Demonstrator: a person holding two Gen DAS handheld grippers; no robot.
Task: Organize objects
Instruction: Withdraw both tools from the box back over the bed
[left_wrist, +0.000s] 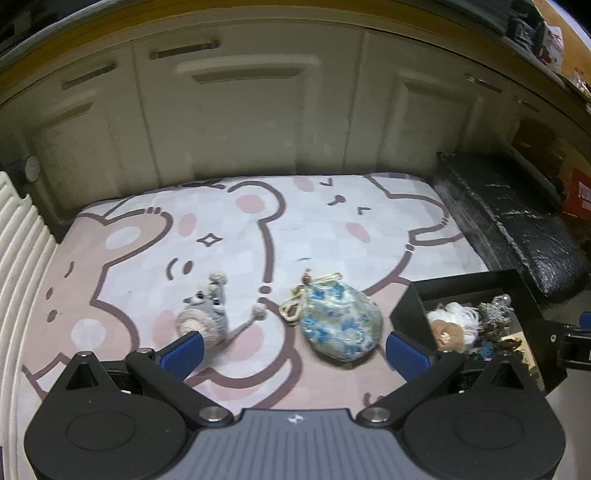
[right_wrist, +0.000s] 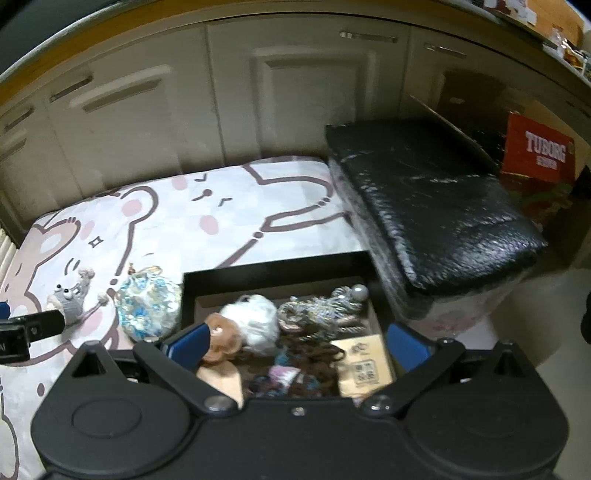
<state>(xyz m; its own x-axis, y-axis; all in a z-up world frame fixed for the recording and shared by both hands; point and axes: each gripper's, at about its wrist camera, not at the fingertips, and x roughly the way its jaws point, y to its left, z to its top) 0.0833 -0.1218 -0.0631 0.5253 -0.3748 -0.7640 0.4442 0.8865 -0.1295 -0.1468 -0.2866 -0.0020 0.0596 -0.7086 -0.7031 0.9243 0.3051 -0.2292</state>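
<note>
A grey crocheted mouse toy (left_wrist: 207, 314) and a blue floral drawstring pouch (left_wrist: 340, 325) lie side by side on the cartoon bear mat (left_wrist: 258, 229). My left gripper (left_wrist: 295, 350) hovers open just in front of them, its left finger beside the mouse and the pouch between the fingers, untouched. A black box (right_wrist: 273, 275) on the mat's right side holds a white fluffy piece (right_wrist: 255, 321), a brown plush (right_wrist: 221, 332), silver beaded trinkets (right_wrist: 321, 310) and a tan card (right_wrist: 365, 365). My right gripper (right_wrist: 299, 345) stands wide open over the box, holding nothing.
Cream cabinet doors (left_wrist: 251, 122) close off the far side. A black wrapped cushion (right_wrist: 424, 206) sits right of the mat, with a red carton (right_wrist: 539, 151) behind it. White ribbed panel (left_wrist: 18, 240) lines the left edge. The left gripper's tip (right_wrist: 29, 332) shows in the right wrist view.
</note>
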